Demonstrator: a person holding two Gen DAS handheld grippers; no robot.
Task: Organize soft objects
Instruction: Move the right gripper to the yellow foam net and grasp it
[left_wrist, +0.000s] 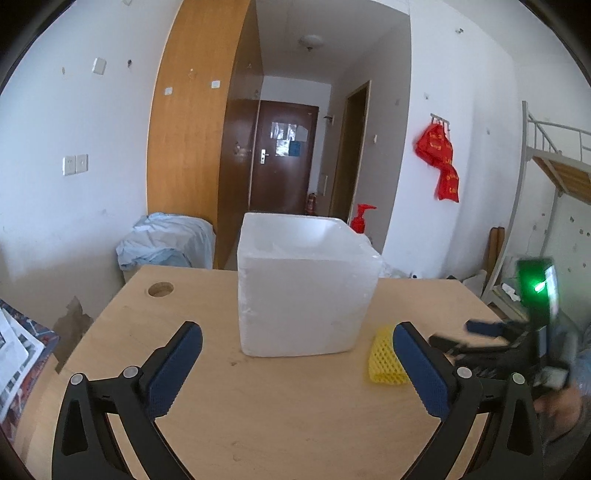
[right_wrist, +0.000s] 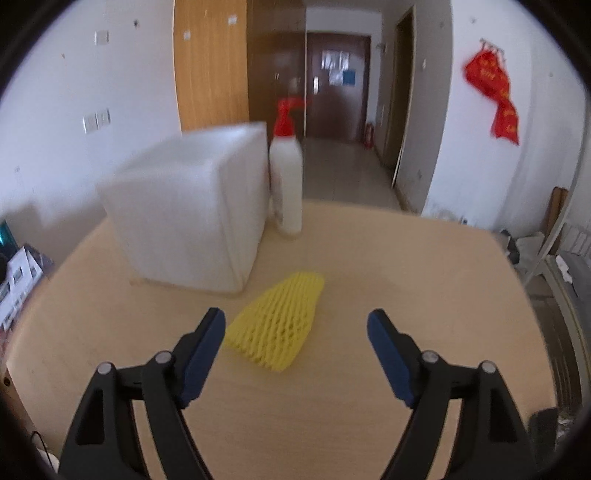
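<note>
A yellow foam net sleeve (right_wrist: 277, 322) lies flat on the wooden table (right_wrist: 406, 280), just in front of the white foam box (right_wrist: 192, 214). My right gripper (right_wrist: 295, 325) is open above the table, the sleeve lying between and just ahead of its fingers. In the left wrist view the sleeve (left_wrist: 384, 360) lies right of the open-topped foam box (left_wrist: 306, 280). My left gripper (left_wrist: 297, 338) is open and empty in front of the box. The right gripper (left_wrist: 454, 338) shows there at the right, blurred.
A white bottle with a red pump (right_wrist: 286, 184) stands behind the box's right side. The table has a round cable hole (left_wrist: 160, 289) at the far left. A pale blue cloth heap (left_wrist: 166, 243) sits beyond the table. Printed boxes (left_wrist: 18, 354) lie left.
</note>
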